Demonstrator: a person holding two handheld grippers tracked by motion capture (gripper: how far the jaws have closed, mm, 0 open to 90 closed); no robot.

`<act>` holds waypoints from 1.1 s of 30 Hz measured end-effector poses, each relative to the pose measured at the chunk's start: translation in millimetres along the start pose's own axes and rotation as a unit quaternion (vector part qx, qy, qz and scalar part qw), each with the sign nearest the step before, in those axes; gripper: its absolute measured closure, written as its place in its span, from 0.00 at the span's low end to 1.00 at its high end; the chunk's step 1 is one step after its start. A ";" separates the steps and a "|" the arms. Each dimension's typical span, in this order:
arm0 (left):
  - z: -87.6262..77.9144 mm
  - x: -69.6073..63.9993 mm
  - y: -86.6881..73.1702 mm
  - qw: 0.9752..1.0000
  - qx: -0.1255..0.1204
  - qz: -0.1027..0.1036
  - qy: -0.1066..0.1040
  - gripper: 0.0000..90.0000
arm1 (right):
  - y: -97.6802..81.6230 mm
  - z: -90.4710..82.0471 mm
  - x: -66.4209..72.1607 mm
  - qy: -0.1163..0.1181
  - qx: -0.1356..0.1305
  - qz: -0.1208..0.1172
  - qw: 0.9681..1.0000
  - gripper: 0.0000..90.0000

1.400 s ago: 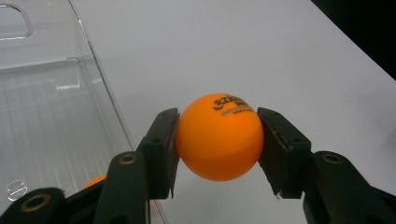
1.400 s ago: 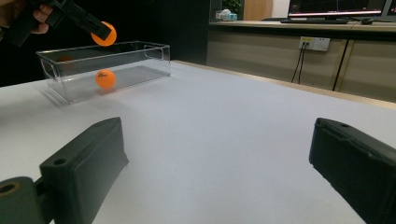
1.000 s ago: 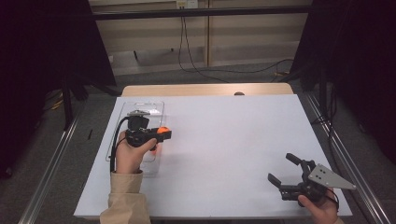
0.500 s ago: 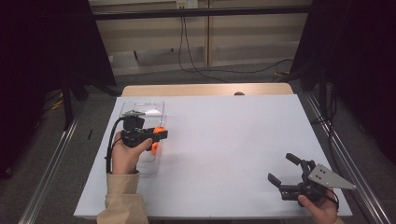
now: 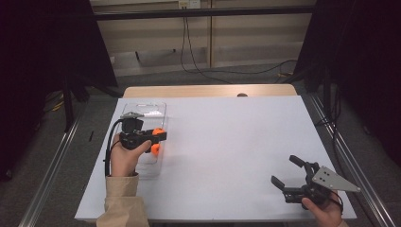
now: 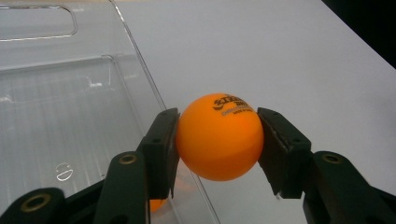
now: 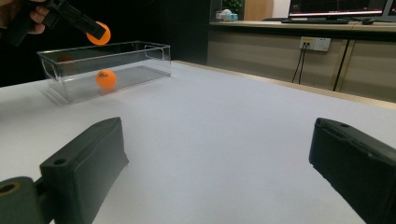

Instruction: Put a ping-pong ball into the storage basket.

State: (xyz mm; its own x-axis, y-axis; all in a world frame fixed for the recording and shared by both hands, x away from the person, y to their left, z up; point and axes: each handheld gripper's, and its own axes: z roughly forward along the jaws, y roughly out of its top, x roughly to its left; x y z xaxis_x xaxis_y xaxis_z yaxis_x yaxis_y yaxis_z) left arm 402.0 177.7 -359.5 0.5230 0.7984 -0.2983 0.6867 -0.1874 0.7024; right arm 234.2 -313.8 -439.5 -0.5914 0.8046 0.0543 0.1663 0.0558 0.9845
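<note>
The left gripper [image 6: 217, 149] is clenched on the orange ball [image 6: 218, 136] at its widest part, centre of the frame, above the clear box [image 6: 70, 121] rim; it looks light, smooth, slippery, easily dented; the right gripper [image 7: 215, 177] is released.

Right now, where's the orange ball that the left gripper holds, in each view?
High view: the held ball shows left of centre, over the clear bin's right wall.
Left gripper view: it sits centre frame, pinched between the jaws.
Right gripper view: it's top left, above the bin.
Shared landmark: the clear bin, with a second ball inside.
</note>
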 end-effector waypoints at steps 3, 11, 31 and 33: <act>-0.8 1.3 -0.6 1.000 -0.002 -0.001 0.001 0.57 | -0.1 0.0 0.0 0.000 0.000 0.000 1.000 0.04; -1.5 3.3 -1.3 1.000 -0.002 -0.002 0.004 0.57 | 0.0 0.1 0.1 0.000 0.000 0.000 1.000 0.04; -9.0 8.9 -2.6 1.000 -0.013 -0.004 0.011 0.57 | 0.1 0.2 0.2 0.000 0.000 -0.001 1.000 0.04; -10.0 9.9 -2.8 1.000 -0.013 -0.004 0.012 0.57 | 0.0 0.1 0.2 0.001 0.000 0.000 1.000 0.04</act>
State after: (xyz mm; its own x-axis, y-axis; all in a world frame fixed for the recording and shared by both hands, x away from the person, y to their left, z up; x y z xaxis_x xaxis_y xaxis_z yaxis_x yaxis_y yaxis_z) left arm 400.3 191.9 -358.0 0.5043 0.8138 -0.2889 0.6775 -0.1654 0.7167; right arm 234.2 -313.6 -439.5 -0.5923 0.8039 0.0546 0.1666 0.0559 0.9844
